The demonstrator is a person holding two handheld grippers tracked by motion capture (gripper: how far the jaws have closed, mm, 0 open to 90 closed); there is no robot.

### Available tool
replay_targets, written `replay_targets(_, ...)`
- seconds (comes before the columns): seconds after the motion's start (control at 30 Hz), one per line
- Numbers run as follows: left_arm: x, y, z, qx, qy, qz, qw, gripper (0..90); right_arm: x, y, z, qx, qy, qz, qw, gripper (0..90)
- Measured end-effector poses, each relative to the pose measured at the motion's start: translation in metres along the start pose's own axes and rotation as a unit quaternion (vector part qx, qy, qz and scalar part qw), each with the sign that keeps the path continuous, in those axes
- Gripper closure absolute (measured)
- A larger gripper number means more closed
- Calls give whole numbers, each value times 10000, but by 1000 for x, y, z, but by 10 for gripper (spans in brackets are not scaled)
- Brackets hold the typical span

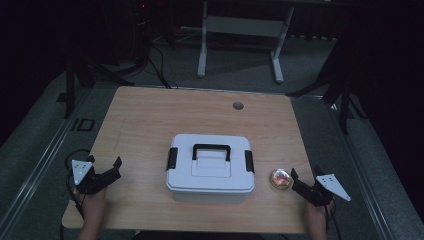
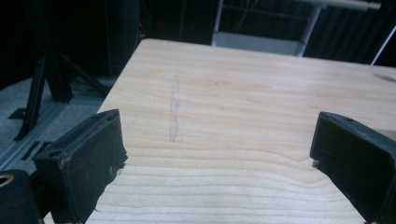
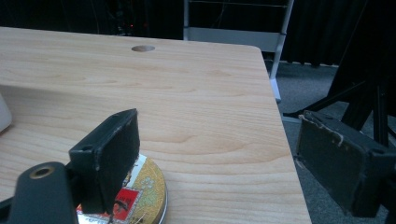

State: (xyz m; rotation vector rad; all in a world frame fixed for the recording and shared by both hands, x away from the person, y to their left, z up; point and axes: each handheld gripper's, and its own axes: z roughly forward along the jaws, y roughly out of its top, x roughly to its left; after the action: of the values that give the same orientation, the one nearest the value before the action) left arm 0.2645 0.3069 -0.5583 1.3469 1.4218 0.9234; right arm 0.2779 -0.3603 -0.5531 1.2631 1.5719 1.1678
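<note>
High view: left gripper (image 1: 114,168) and right gripper (image 1: 296,178) rest with jaws spread wide, empty, at the near corners of a pale wood-grain table (image 1: 150,115). A round gold tin (image 1: 280,179) lies just beside the right gripper. Between them sits a rectangular white box (image 1: 210,169), black handle (image 1: 211,149) running left-right.

A box (image 1: 210,167) is sitting on the desk (image 1: 150,115), toward the near edge and about midway across. A handle (image 1: 211,149) is lying on its lid, with a latch (image 1: 172,158) on its left end and another (image 1: 249,161) on its right. A round tin (image 1: 280,179) is lying just right of the box, apart from it. The left gripper (image 1: 111,172) is hovering near the desk's near left corner, well left of the box. The right gripper (image 1: 299,183) is hanging just beside the tin, at the near right edge. A hole (image 1: 238,105) is sitting in the desk behind the box.
</note>
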Motion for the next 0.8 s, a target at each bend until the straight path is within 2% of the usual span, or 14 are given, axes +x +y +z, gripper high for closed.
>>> replay_targets(0.17, 6, 5, 0, 99, -213, 19, 9997, 23, -1, 0, 0, 8, 70, 10, 10000, 133)
replay_targets(0.33, 12, 9, 3, 289, -405, 248, 9985, 23, -1, 0, 1, 9, 84, 28, 10000, 134)
replay_targets(0.4, 13, 9, 4, 390, -618, 363, 9967, 23, -1, 0, 1, 21, 101, 47, 9999, 134)
replay_targets(0.47, 11, 10, 7, 713, -947, 742, 9902, 29, -1, 0, 1, 31, 113, 34, 9999, 135)
replay_targets(0.5, 11, 10, 7, 713, -947, 742, 9902, 40, -1, 0, 1, 31, 113, 34, 9999, 135)
replay_targets(0.53, 10, 11, 10, 967, -1229, 924, 9834, 40, -1, 0, 1, 50, 136, 26, 9999, 135)
replay_targets(0.57, 10, 11, 10, 967, -1229, 924, 9834, 40, -1, 0, 1, 50, 136, 26, 9999, 135)
replay_targets(0.6, 8, 12, 13, 1232, -1529, 1214, 9730, 40, -1, 0, 1, 60, 159, 35, 9998, 135)
replay_targets(0.63, 8, 12, 14, 1354, -1614, 1275, 9692, 39, -1, 1, 1, 60, 159, 25, 9999, 135)
replay_targets(0.67, 8, 12, 14, 1354, -1614, 1275, 9692, 38, -1, 0, 1, 60, 165, 26, 9998, 135)
replay_targets(0.7, 7, 12, 15, 1400, -1707, 1358, 9658, 39, -1, 0, 1, 60, 186, 36, 9998, 135)
replay_targets(0.73, 7, 12, 18, 1623, -1970, 1489, 9553, 39, -1, 0, 1, 64, 198, 39, 9998, 135)
replay_targets(0.77, 7, 12, 18, 1623, -1970, 1489, 9553, 38, -1, 0, 1, 64, 198, 39, 9998, 135)
replay_targets(0.8, 7, 12, 19, 1762, -2040, 1574, 9500, 38, -1, 1, 1, 77, 214, 42, 9997, 135)
